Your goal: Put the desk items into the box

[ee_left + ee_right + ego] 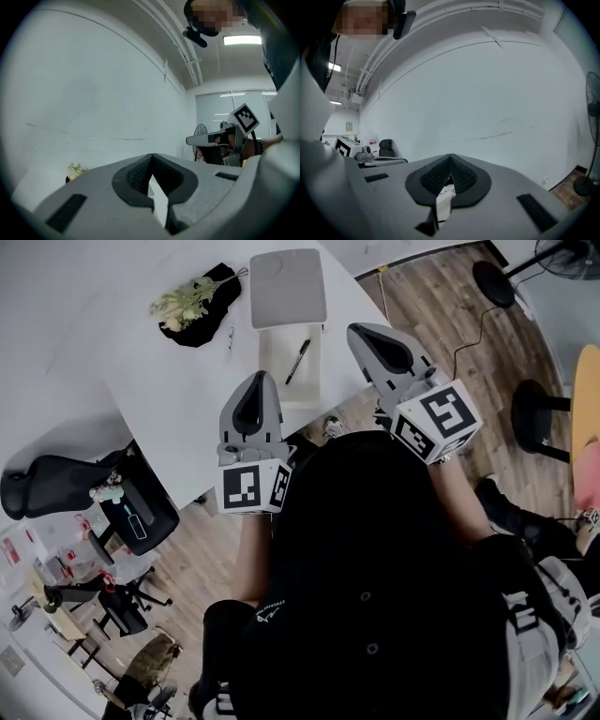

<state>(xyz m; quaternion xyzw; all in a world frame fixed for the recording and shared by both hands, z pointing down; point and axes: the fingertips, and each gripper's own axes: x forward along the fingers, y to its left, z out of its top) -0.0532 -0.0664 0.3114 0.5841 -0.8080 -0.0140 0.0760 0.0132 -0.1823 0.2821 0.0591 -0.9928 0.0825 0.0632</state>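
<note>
White desk (141,334), pen (298,360) in box (270,376), L claw (257,379), R claw (359,331) closed

Left gripper (259,377), right gripper (356,330), jaws together

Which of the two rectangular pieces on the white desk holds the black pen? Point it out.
The open pale box, nearer the person, holds the black pen; the flat grey lid beyond it is bare.

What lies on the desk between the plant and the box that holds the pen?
Head view: the white desk is bare there, except for one thin dark thing, too small to name.
</note>
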